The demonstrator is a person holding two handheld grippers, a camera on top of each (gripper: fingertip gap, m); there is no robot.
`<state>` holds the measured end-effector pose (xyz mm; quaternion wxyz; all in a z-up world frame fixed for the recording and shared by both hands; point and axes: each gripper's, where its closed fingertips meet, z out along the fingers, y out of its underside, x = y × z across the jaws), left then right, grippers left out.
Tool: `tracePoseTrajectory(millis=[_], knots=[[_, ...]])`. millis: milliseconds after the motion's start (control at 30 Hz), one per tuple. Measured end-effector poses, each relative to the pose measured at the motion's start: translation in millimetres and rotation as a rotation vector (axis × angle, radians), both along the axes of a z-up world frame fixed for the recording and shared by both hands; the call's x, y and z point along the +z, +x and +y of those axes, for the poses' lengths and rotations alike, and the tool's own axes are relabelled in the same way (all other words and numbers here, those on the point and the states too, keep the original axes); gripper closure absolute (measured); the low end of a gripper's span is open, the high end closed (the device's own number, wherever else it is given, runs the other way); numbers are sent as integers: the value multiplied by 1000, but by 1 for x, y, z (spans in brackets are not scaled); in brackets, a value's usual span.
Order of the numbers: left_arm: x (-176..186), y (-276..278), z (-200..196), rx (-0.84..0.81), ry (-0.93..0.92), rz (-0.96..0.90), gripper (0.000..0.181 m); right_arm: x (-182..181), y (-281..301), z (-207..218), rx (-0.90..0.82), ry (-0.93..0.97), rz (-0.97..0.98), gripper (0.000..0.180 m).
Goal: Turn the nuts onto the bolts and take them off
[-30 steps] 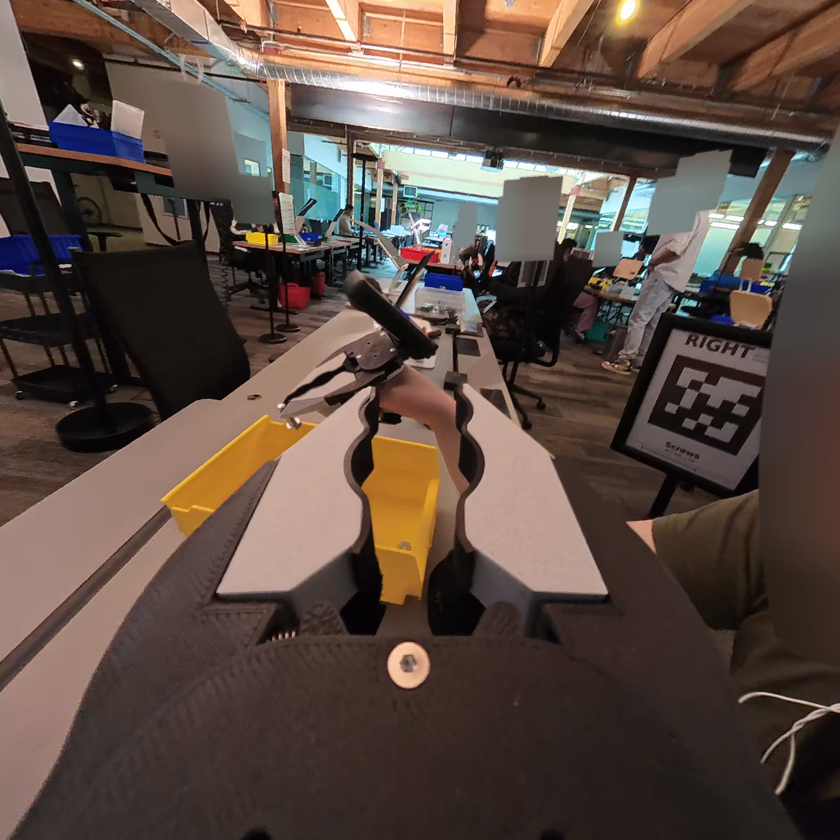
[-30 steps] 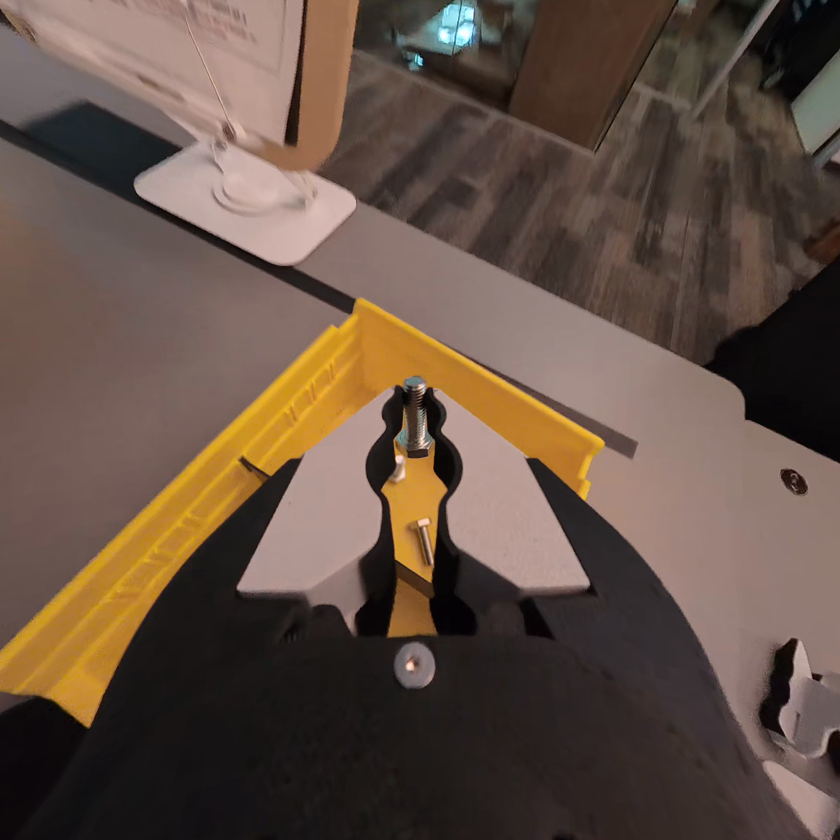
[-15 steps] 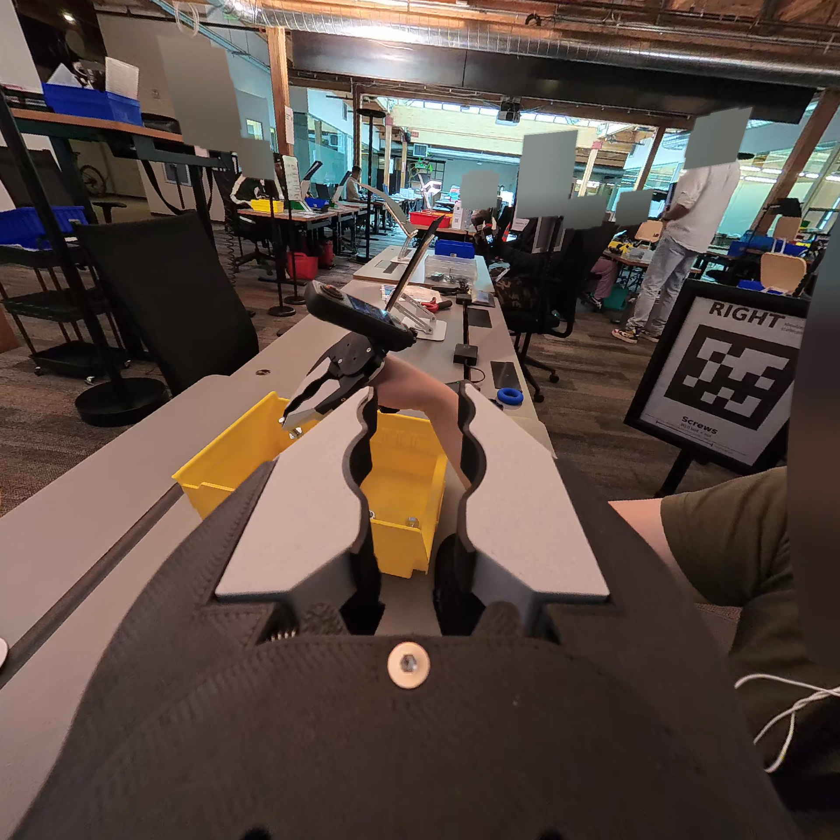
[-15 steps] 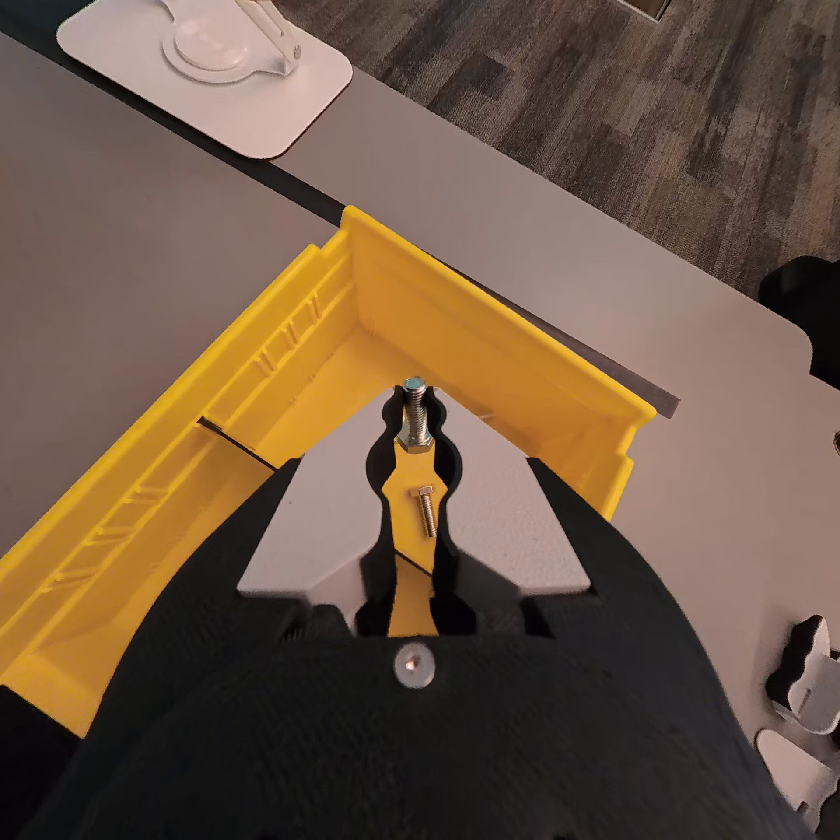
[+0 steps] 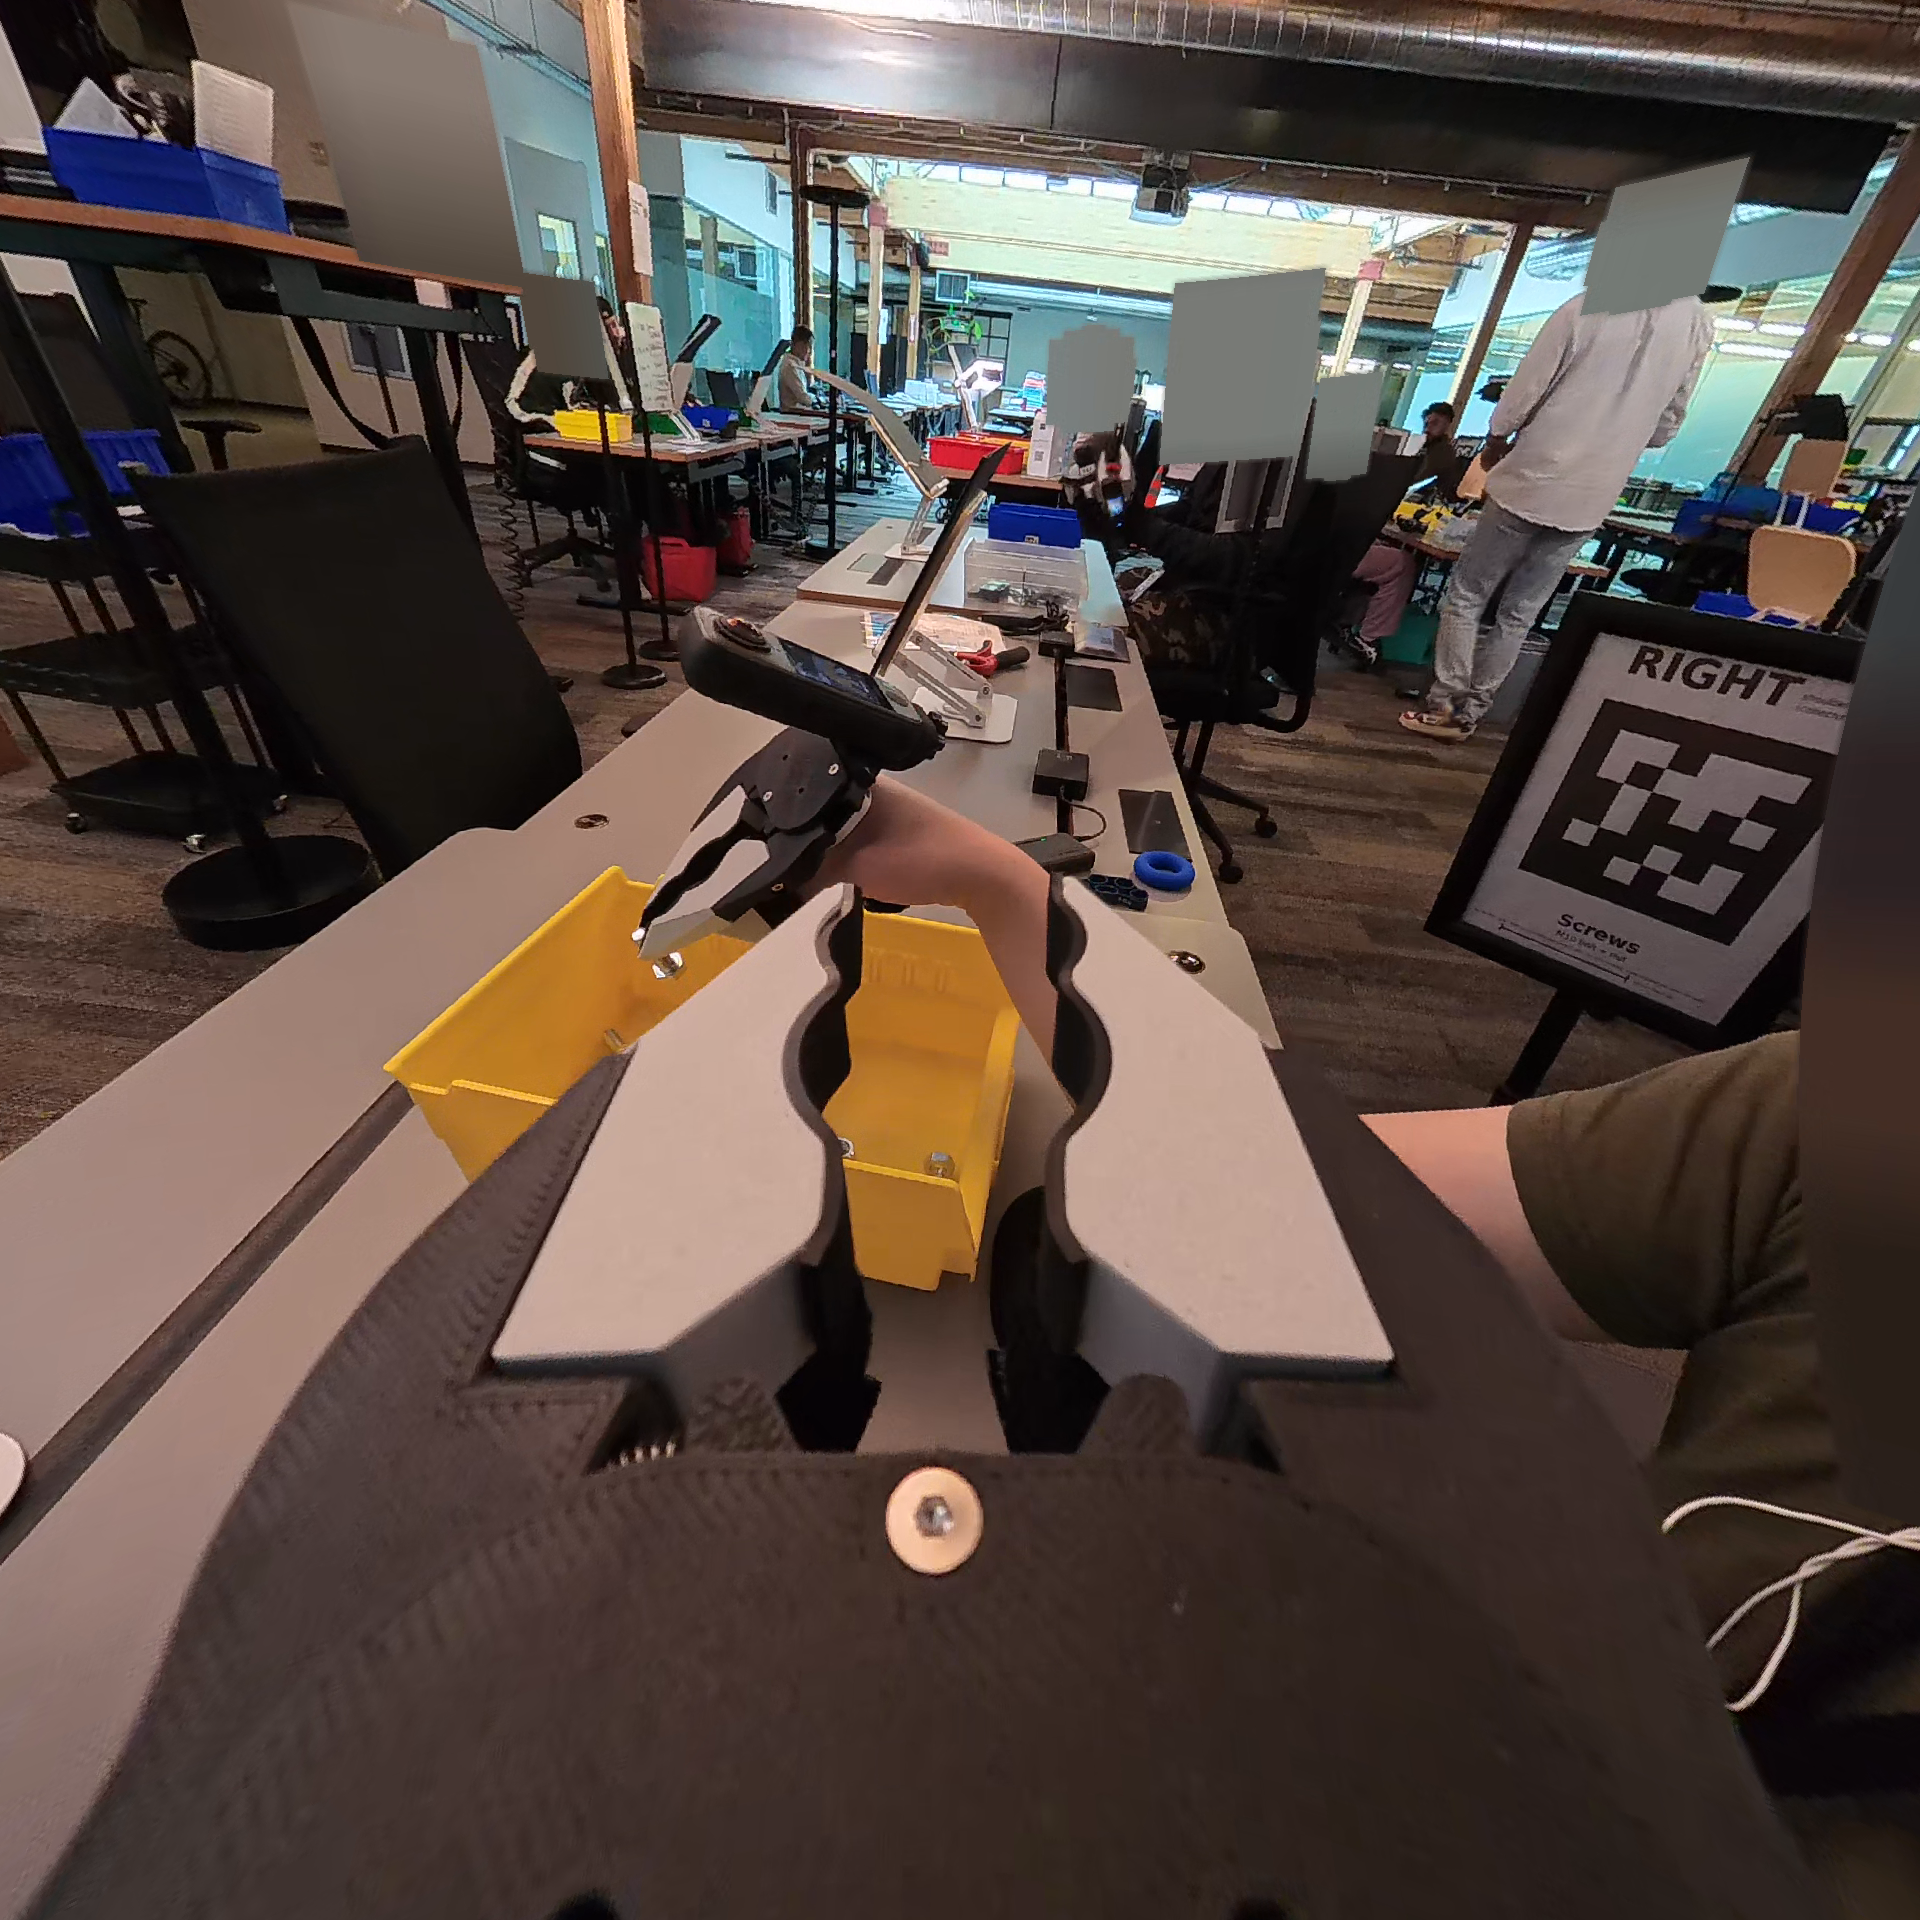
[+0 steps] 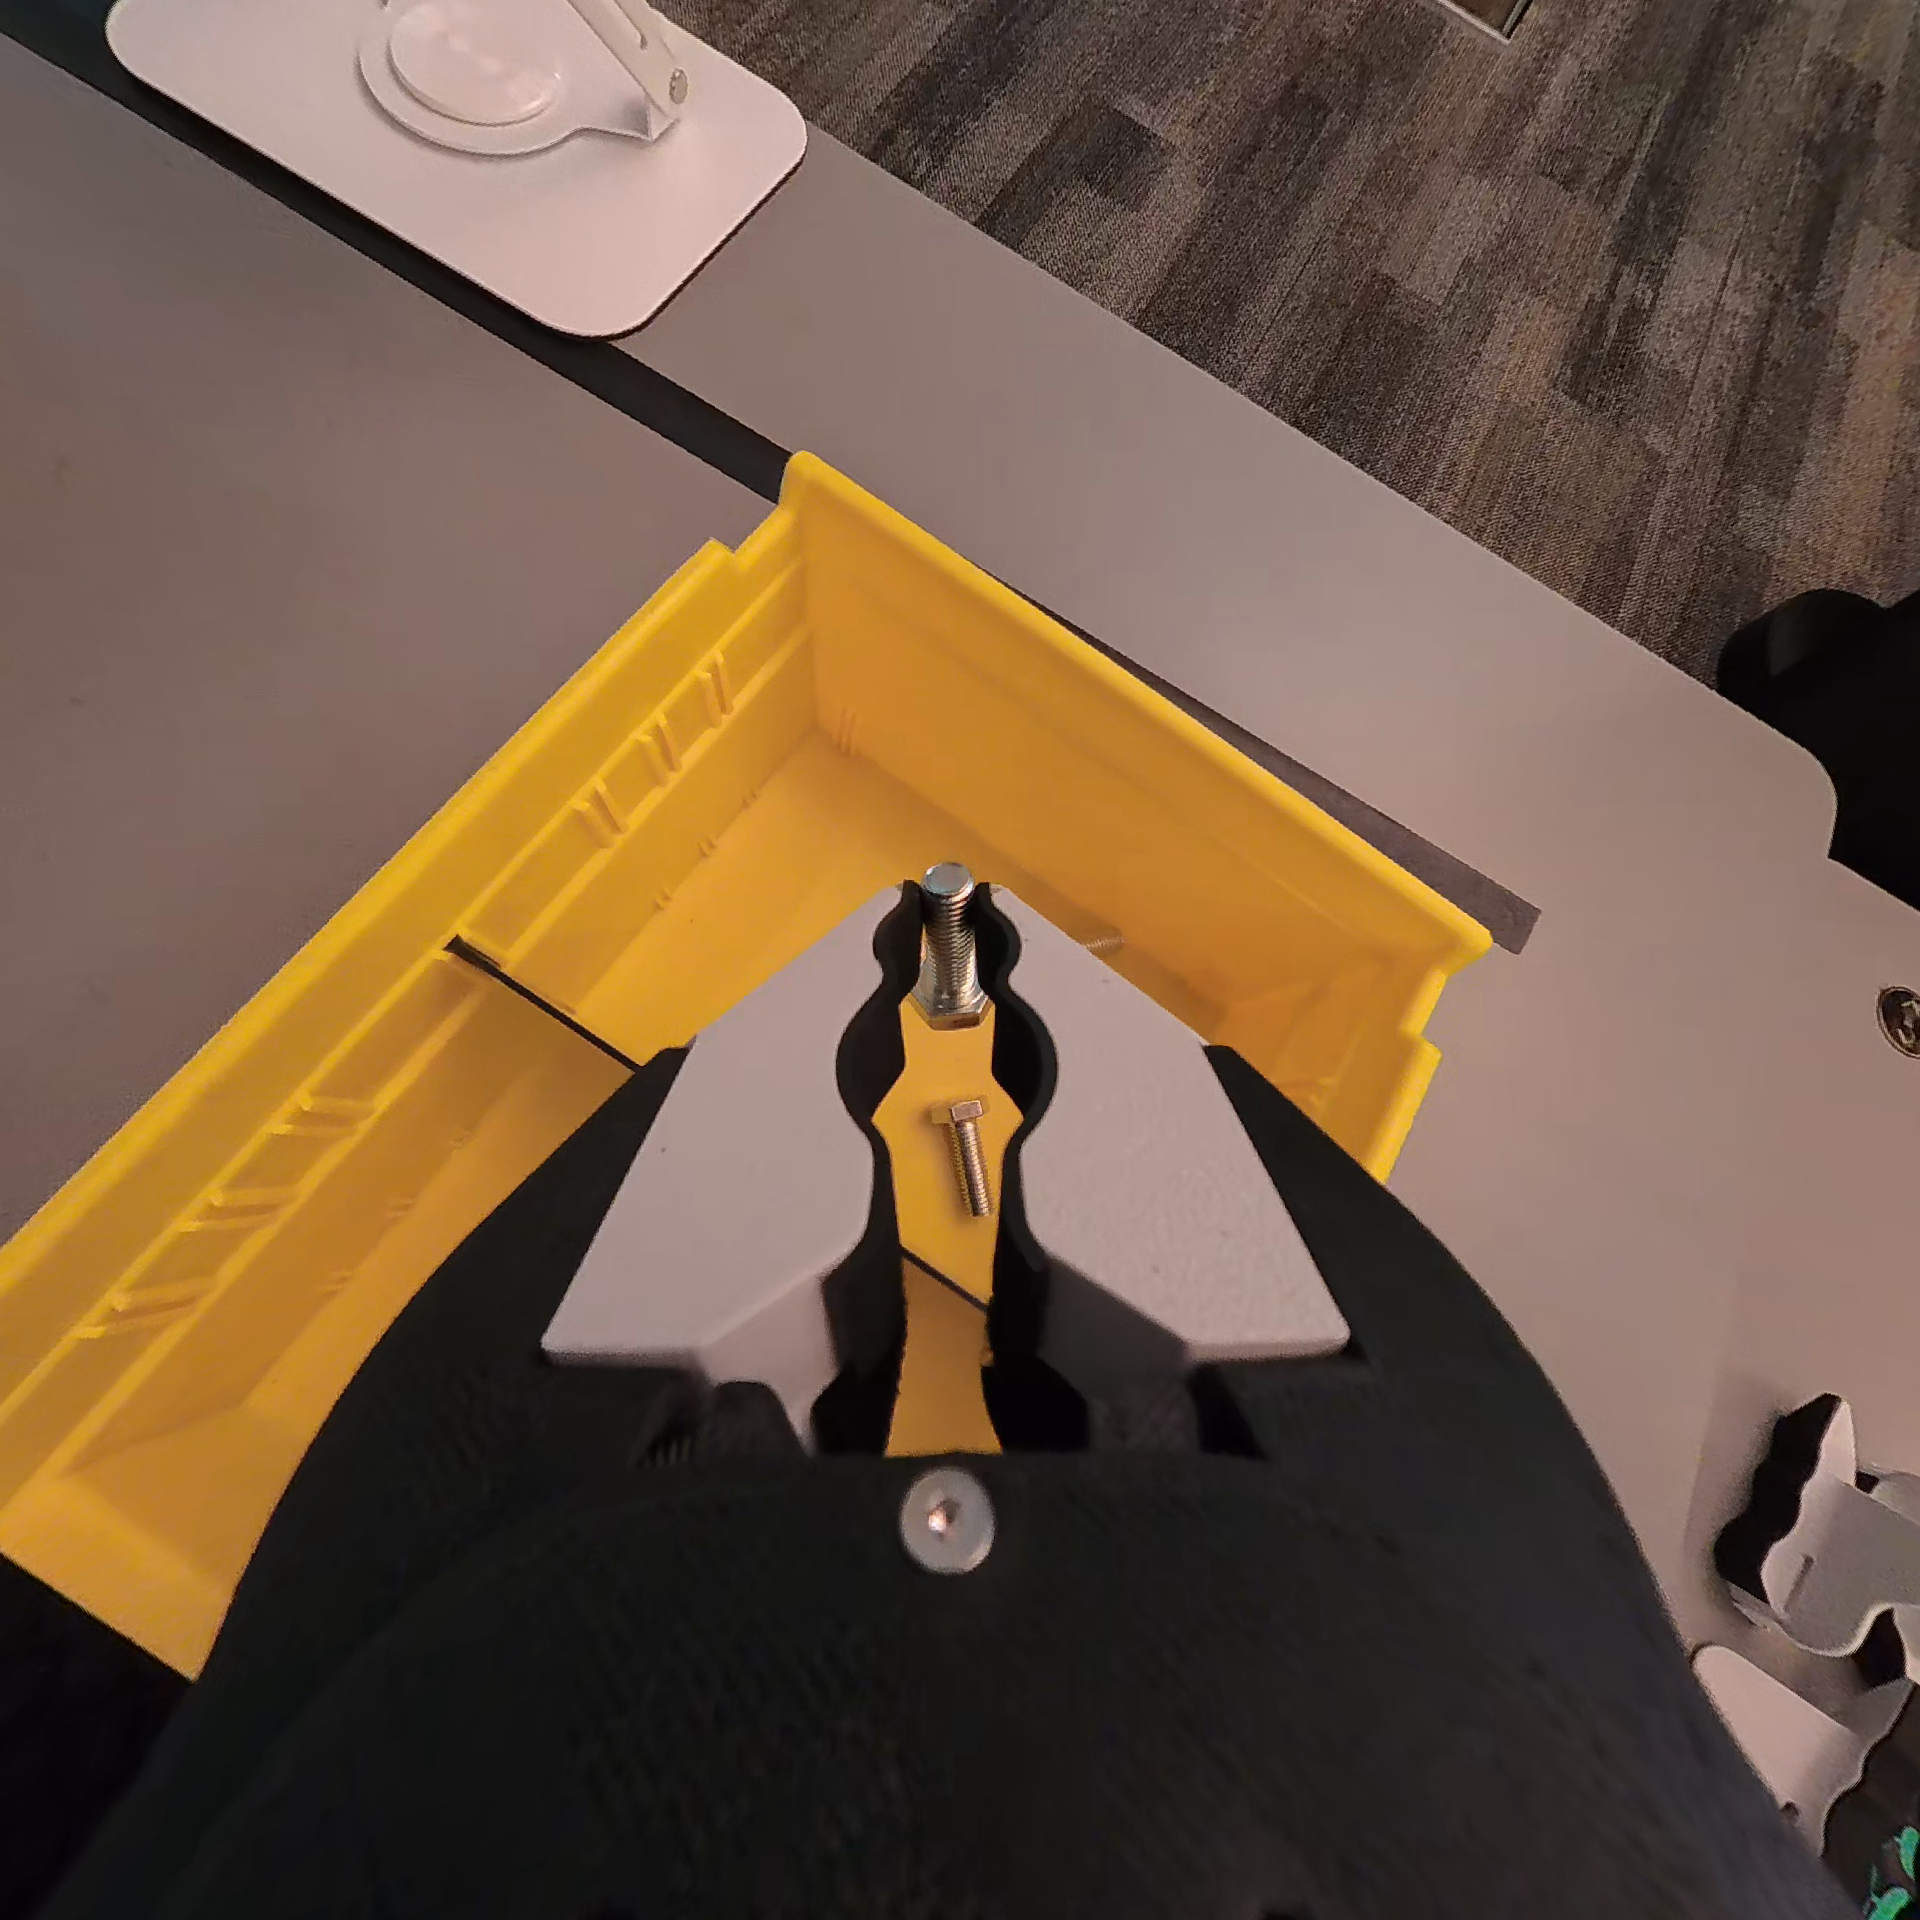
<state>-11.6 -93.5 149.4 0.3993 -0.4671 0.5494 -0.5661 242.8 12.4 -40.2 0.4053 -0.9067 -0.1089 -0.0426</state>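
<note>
Left wrist view, left to right: a black chair (image 5: 353,644) stands on the floor beside the grey worktop (image 5: 208,1122). On the worktop sits a yellow bin (image 5: 499,1049). Above its far-left rim hangs the right gripper (image 5: 655,935), its fingers closed on a bolt (image 5: 665,964) that points down into the bin. Small fasteners (image 5: 938,1162) lie on the bin floor. In the foreground the left gripper (image 5: 951,914) is held over the near edge of the bin, its fingers (image 5: 717,1122) spread apart and empty. A framed sign (image 5: 1662,831) stands at the right.

Right wrist view, left to right: the yellow bin (image 6: 1091,665) lies diagonally on the worktop (image 6: 260,520), a white stand base (image 6: 468,156) beyond it. The right gripper (image 6: 948,914) pinches the bolt (image 6: 948,951) by its threaded shank, head towards the camera. A second bolt (image 6: 966,1169) lies loose on the bin floor below. The left gripper's fingers (image 6: 1829,1558) show at the right edge.
</note>
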Motion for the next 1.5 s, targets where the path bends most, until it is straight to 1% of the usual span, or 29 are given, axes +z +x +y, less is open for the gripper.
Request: tracePoseTrajectory(millis=[533, 700, 900, 1000, 1100, 1200, 1333, 1400, 1433, 1500], knots=[[5, -11, 6, 34, 18, -3, 147, 0, 7, -7, -13, -15, -6, 171], [4, -13, 13, 59, 18, 6, 147, -19, 9, -6, -20, -87, -18, 171], [-4, -10, 15, 57, 7, 47, 147, -71, 21, -8, -90, -289, 6, 171], [-7, -8, 15, 61, 18, 64, 147, -72, 20, 1, -124, -267, 62, 171], [-9, -8, 17, 64, 17, 71, 147, -77, 24, 2, -129, -279, 31, 170], [-9, -9, 20, 71, 10, 73, 147, -68, 26, 1, -128, -250, 23, 166], [-5, -17, 30, 114, 13, 65, 145, -35, 38, -8, -170, -149, 15, 159], [-2, -26, 44, 185, 30, 61, 144, -16, 48, -21, -208, -98, 15, 157], [-1, -31, 54, 240, 43, 64, 143, -9, 52, -30, -226, -82, 32, 152], [-1, -48, 80, 386, 76, 85, 140, -7, 55, -53, -255, -114, 99, 143]])
